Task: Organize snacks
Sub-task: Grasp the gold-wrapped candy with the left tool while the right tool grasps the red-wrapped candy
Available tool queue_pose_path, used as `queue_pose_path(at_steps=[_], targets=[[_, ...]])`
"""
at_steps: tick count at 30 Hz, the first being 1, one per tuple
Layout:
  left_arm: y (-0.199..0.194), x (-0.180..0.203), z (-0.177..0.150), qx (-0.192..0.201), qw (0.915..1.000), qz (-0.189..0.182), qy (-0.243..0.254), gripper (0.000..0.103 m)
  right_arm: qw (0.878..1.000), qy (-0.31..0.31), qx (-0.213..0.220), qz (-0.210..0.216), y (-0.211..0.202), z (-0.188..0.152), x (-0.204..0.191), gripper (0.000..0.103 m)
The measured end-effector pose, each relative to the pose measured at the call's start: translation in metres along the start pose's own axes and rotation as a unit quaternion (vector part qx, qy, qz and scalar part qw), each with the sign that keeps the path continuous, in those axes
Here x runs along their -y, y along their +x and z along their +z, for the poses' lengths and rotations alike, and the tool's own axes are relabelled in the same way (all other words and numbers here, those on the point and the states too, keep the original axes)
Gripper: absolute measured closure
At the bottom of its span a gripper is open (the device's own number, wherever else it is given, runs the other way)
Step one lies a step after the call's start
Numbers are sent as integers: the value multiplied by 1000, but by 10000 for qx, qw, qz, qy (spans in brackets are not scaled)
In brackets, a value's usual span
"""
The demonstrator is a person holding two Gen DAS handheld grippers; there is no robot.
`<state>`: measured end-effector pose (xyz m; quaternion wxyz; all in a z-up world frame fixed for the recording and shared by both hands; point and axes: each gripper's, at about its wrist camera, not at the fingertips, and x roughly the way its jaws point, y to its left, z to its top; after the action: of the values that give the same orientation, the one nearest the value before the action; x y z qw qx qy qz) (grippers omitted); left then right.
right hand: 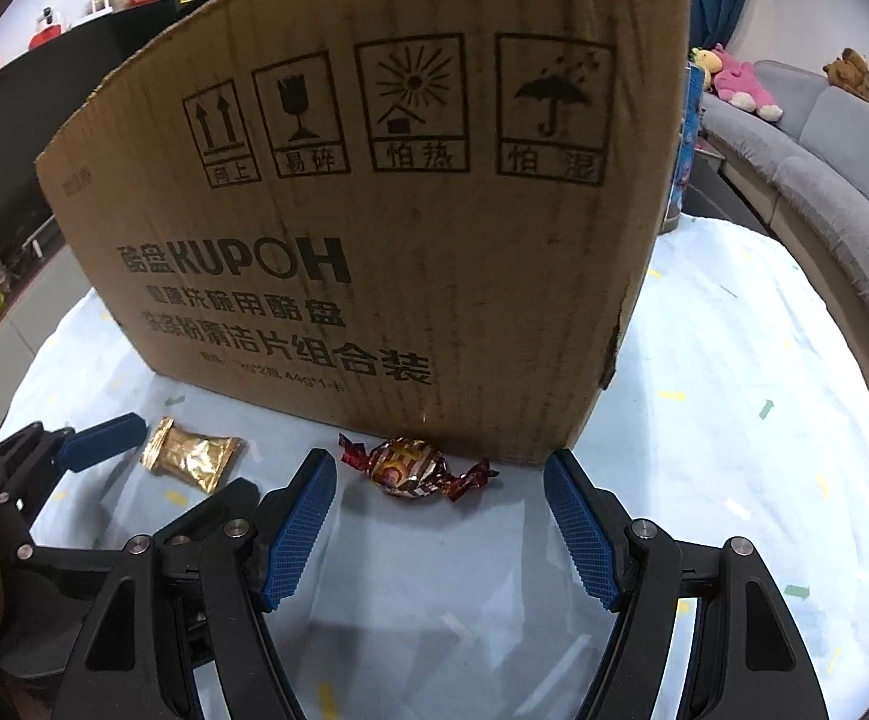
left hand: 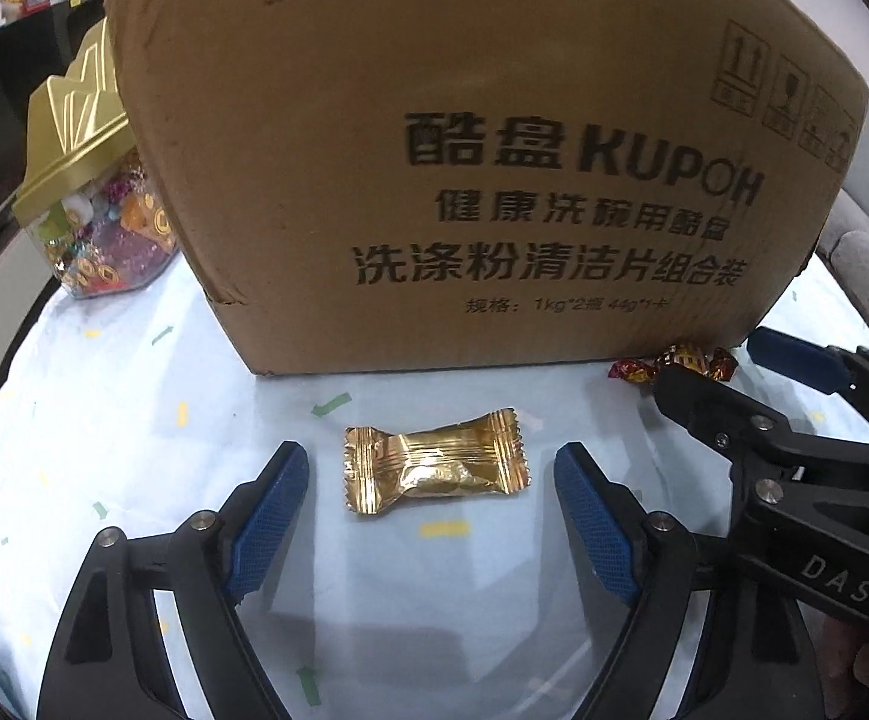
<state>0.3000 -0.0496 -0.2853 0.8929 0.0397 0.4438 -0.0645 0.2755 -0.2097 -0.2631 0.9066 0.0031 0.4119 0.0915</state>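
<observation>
At the far left of the table, a clear plastic jar with a ridged gold lid [left hand: 77, 192], full of mixed wrapped sweets, is seen beside the left corner of the large brown printed cardboard box [left hand: 482, 138]. The table is covered by a pale blue cloth with small coloured flecks [left hand: 104, 420].

In front of the box's near wall, well towards the cloth's middle, a gold foil pillow-wrapped candy [left hand: 434, 463] lies flat. It is framed by the left gripper [left hand: 431, 504], whose blue-padded fingers are spread wide on either side and touch nothing.

Further right, a dark red and gold twist-wrapped candy [right hand: 413, 468] lies just beside the box's lower edge near its right corner. The right gripper [right hand: 440, 516] is aimed at it, its fingers likewise released, with nothing held.

The two grippers are crowded close together, so a collision between them is judged likely if both are advanced at once. The twist-wrapped candy could be pushed against the box wall, or under its edge, by a finger arriving too low. The slick foil could slip out of the pads if only a crimped end is pinched.
</observation>
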Motion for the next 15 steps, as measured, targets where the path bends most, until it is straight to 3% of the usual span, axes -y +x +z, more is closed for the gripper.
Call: queue_pose_path(at_steps=[5, 10, 15], targets=[[6, -6, 4, -10, 10000, -43, -19, 20, 9999, 101, -34, -111, 5, 3, -1, 30], [7, -13, 6, 2, 10000, -90, -23, 23, 9995, 242, -112, -152, 13, 8, -3, 39], [5, -18, 5, 55, 9999, -143, 26, 36, 9993, 339, -151, -104, 19, 10, -4, 45]])
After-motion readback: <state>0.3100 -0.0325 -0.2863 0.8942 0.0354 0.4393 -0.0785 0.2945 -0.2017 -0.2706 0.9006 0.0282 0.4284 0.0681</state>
